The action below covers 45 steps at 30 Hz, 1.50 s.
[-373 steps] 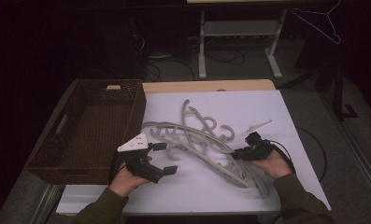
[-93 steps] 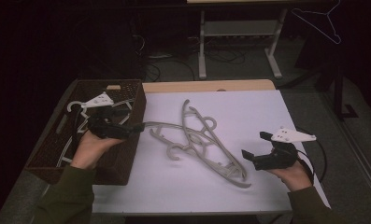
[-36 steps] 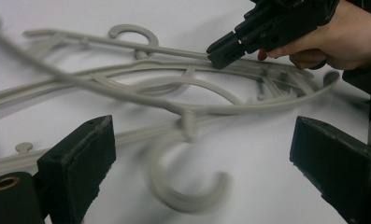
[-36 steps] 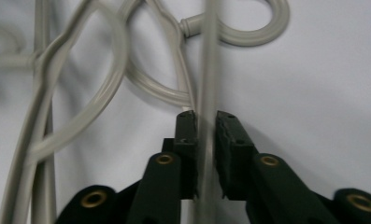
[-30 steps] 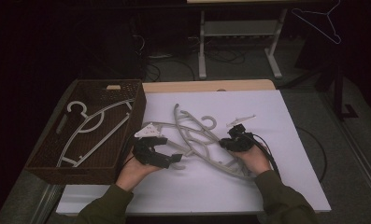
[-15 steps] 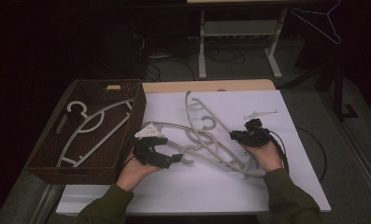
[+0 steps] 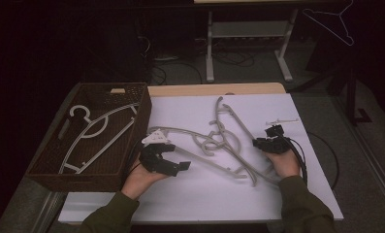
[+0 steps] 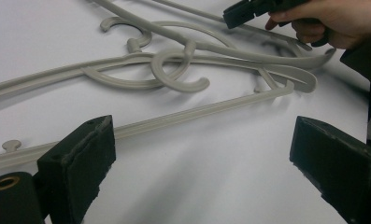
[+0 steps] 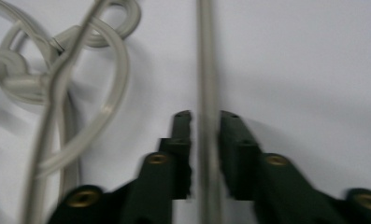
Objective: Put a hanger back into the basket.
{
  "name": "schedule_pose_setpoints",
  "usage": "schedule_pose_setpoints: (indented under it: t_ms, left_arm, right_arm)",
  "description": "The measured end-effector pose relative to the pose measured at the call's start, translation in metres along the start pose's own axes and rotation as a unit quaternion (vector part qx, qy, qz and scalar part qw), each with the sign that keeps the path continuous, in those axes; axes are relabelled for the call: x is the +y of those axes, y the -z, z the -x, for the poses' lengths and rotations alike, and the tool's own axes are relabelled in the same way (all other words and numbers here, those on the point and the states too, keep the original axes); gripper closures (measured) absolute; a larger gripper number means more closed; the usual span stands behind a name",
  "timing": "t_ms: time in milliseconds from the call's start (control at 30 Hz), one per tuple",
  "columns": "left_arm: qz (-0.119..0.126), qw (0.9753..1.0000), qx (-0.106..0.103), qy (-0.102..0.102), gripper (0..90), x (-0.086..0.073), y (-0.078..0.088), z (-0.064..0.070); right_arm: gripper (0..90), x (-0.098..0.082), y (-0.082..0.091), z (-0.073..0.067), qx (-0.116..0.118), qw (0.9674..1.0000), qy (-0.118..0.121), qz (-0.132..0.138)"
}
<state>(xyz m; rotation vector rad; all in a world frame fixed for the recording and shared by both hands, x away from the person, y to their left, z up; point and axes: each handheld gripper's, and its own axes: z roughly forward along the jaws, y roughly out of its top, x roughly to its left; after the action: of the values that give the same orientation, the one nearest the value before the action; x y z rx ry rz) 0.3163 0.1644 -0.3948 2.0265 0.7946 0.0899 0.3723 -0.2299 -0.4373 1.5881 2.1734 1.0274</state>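
Note:
Several pale grey plastic hangers point(image 7: 219, 143) lie tangled on the white table top point(image 7: 204, 199). My right gripper point(image 7: 264, 142) is at their right side, shut on one hanger's thin straight bar point(image 9: 206, 70), which runs between its jaws point(image 9: 205, 116). My left gripper point(image 7: 176, 158) rests at the left of the pile, open, with nothing between its fingers. A hanger's long bar point(image 8: 197, 112) lies just beyond its jaws point(image 8: 202, 154), and past it the hooks point(image 8: 178, 70) interlock. One more hanger point(image 7: 95, 136) lies in the brown wicker basket point(image 7: 73, 174).
The basket stands along the table's left edge, close to my left hand. A small white part point(image 7: 282, 120) lies behind my right gripper, whose black cable point(image 7: 321, 150) loops off to the right. A stand's legs point(image 7: 248, 43) and cables are on the dark floor beyond.
My right gripper has moved right with the hanger bar in it, and the tangled hangers have swung and shifted right with it. The left gripper has barely moved.

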Motion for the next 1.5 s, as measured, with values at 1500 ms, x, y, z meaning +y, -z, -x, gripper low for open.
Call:
schedule_pose_setpoints:
  t_ms: [1500]
  left_arm:
    - [-0.009,0.9999,-0.003,-0.009,6.7,-0.001,-0.005,0.004]
  right_arm:
    - [81.7,-0.045,0.033,-0.031,0.072,0.9781,0.174,-0.088]
